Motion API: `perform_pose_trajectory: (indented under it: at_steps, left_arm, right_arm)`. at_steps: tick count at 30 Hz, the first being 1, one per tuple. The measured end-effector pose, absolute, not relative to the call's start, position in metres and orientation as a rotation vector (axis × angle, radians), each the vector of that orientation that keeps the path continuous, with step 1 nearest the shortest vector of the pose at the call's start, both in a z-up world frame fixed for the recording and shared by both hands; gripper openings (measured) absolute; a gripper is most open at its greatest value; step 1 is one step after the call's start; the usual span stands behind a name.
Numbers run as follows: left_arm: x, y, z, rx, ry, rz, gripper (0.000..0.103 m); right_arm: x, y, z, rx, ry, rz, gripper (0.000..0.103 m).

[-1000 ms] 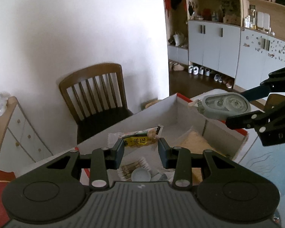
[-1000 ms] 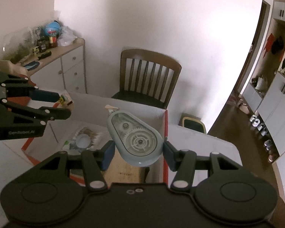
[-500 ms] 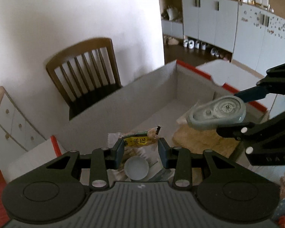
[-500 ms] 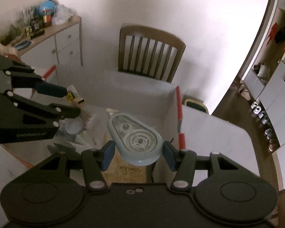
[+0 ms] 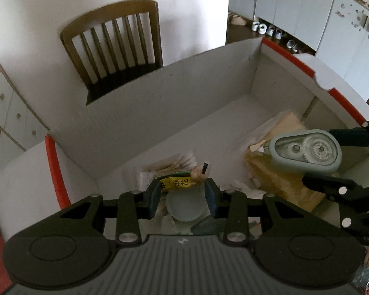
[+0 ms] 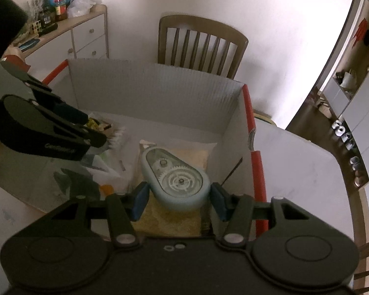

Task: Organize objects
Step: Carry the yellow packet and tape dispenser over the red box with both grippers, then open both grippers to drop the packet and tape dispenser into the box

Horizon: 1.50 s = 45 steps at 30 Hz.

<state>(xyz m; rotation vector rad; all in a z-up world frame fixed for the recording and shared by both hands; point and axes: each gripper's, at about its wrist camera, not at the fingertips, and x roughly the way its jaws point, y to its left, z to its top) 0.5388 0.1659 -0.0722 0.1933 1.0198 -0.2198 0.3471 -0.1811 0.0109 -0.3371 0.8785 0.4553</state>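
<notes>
A white bench [image 6: 295,162] carried an open cardboard box [image 5: 184,103] with red-edged flaps; a wooden chair [image 5: 115,46] stood beyond its far wall against a white room wall. Cabinets lined the far right. Inside the box lay a tan packet [image 6: 184,157], a white round lid [image 5: 184,207] and cotton swabs [image 6: 116,139], partly hidden by jaws. Left gripper [image 5: 182,194] jaws, narrowly parted, clamped a yellow-labelled snack packet [image 5: 177,183] over the box's left side. Right gripper [image 6: 179,196] jaws, moderately apart, held the grey-blue correction tape dispenser [image 6: 174,179] above the tan packet.
</notes>
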Motion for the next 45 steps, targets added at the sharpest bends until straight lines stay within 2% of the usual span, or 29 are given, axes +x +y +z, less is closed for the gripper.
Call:
perform_pose_trajectory:
  at_steps: [7,9,11,16,45]
  left_arm:
    - [0.540,0.163,-0.075,0.187,1.046,-0.224,0.039]
    - [0.541,0.164,-0.076,0.173,1.053,-0.220,0.039]
    - [0.541,0.163,-0.077,0.169,1.058,-0.215,0.046]
    - [0.531,0.163,-0.067,0.176,1.007,-0.209,0.064]
    - [0.409,0.134,0.038,0.125,0.777,-0.266,0.064]
  right_arm:
    - [0.351,-0.183,0.009,-0.309,0.900,0.459,0.054]
    - [0.351,-0.183,0.010,-0.311,0.894,0.459,0.058]
    - [0.352,-0.181,0.013,-0.297,0.886,0.464,0.064]
    - [0.348,-0.186,0.020,-0.299,0.870,0.472,0.064]
    - [0.270,-0.234,0.094,-0.263,0.747,0.516,0.065]
